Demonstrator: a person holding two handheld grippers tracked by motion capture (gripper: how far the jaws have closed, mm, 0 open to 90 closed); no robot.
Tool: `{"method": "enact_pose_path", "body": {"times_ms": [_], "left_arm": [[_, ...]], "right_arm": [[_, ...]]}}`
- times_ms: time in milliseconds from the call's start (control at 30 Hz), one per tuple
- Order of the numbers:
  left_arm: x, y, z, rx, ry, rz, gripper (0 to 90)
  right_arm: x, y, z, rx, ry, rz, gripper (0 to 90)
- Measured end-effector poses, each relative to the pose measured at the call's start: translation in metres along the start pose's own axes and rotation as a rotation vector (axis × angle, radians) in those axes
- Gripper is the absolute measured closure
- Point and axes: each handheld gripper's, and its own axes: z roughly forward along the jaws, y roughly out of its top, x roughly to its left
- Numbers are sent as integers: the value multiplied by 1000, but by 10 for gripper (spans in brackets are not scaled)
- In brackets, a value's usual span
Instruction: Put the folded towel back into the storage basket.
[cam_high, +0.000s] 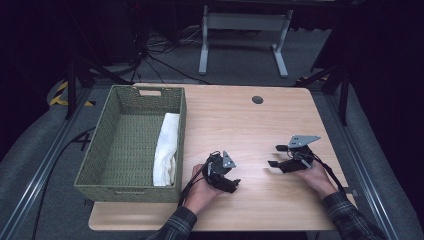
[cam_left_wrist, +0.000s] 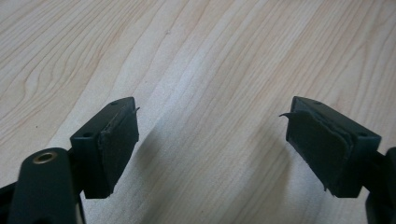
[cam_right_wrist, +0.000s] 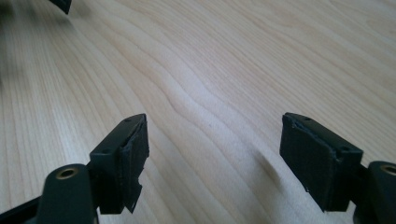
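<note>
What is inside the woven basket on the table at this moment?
A folded white cloth lies along the right inner wall of the basket; the rest of its floor is bare. Whatever lies beneath the cloth is covered.

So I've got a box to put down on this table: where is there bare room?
The table is bare wood from the basket across to its right edge, and between the left gripper and right gripper. The basket floor is free left of the white cloth. The near edge is crowded by the hands.
</note>
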Motion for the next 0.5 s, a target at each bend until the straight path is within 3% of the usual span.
{"method": "enact_pose_path", "body": {"times_ms": [133,267,500], "left_arm": [[0,-1,2,-9,-8,-3,162],[2,-4,3,-22,-24,-22,151],[2,-5,4,-28,-39,-15,143]], "right_arm": [[0,-6,2,36,-31,-24,224],[-2,-8,4,24,-21,2,207],[-2,-8,4,32,-32,14,168]]}}
